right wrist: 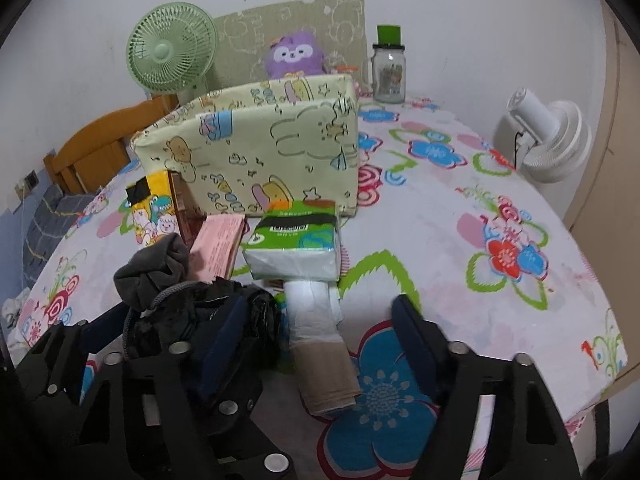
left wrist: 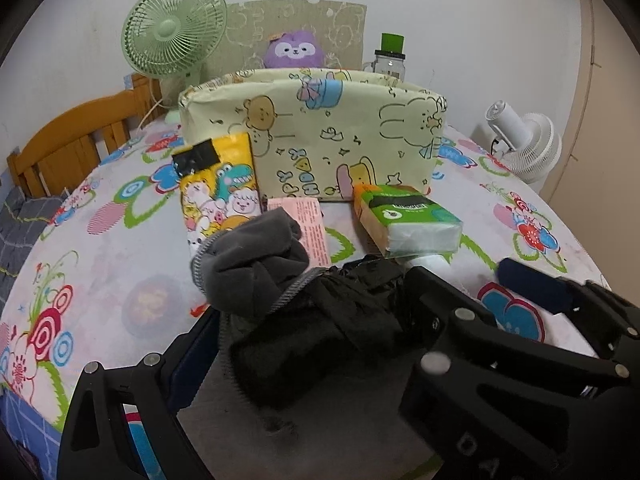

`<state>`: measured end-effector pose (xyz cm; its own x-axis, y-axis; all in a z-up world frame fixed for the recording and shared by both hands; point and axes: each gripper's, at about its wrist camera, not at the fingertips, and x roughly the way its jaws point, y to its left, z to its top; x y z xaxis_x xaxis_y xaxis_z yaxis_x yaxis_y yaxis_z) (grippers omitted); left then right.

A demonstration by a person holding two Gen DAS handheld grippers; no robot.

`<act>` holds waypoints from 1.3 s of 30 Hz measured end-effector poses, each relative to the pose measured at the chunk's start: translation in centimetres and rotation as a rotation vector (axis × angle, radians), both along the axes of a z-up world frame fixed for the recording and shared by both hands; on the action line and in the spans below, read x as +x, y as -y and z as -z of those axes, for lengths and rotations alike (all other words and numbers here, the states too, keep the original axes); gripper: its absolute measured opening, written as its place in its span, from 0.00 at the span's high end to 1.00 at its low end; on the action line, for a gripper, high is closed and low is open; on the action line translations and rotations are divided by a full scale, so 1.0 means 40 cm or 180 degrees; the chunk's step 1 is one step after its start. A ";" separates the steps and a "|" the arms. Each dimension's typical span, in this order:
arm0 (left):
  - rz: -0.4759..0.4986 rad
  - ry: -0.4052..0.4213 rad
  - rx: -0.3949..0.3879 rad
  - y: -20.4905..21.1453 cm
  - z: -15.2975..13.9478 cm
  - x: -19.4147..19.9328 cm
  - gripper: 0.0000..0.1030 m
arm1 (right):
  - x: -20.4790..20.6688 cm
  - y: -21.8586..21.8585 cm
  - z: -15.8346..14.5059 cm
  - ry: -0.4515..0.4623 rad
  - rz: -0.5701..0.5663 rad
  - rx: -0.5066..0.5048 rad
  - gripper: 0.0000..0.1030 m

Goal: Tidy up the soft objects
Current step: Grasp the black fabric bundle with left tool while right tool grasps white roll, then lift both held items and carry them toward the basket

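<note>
I have the left gripper (left wrist: pixel 304 312) clamped on a bundle of dark cloth (left wrist: pixel 264 272): grey fleece above, thin black fabric below, with a grey zipper edge. It sits near the front edge of the table (right wrist: pixel 460 240), in front of the yellow fabric bin (left wrist: pixel 320 136). I judge it light, limp and easily crushed, so it should sag and trail; a grip on the thick middle suits it better than on a loose flap.

My right gripper (right wrist: pixel 320 340) stands partly open, its pads either side of a beige-and-white roll (right wrist: pixel 320 344) lying flat, not pressing it as far as I can tell. The roll looks soft and smooth; I'd pinch its middle. The green tissue pack (right wrist: pixel 296 244) beyond is plastic-wrapped, squashy, probably slippery.
</note>
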<state>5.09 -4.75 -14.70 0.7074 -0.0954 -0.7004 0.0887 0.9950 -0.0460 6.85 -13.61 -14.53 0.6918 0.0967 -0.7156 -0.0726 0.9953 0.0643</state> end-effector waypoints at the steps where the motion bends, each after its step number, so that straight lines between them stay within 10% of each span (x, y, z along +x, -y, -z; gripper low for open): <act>1: 0.0006 -0.0010 -0.0001 0.001 0.003 0.001 0.05 | 0.002 0.001 0.004 -0.0009 0.0003 0.0007 0.35; 20: 0.0161 -0.0012 -0.0051 0.022 -0.006 -0.015 0.52 | -0.009 0.025 0.008 -0.0092 0.0108 0.0149 0.50; 24: 0.0170 0.0004 -0.0031 0.029 -0.008 -0.022 0.60 | -0.015 0.025 0.005 -0.0110 0.0105 0.0143 0.69; 39: 0.0049 0.0071 0.0139 0.016 -0.015 -0.038 0.68 | -0.023 0.014 0.006 -0.0184 0.0010 0.0175 0.73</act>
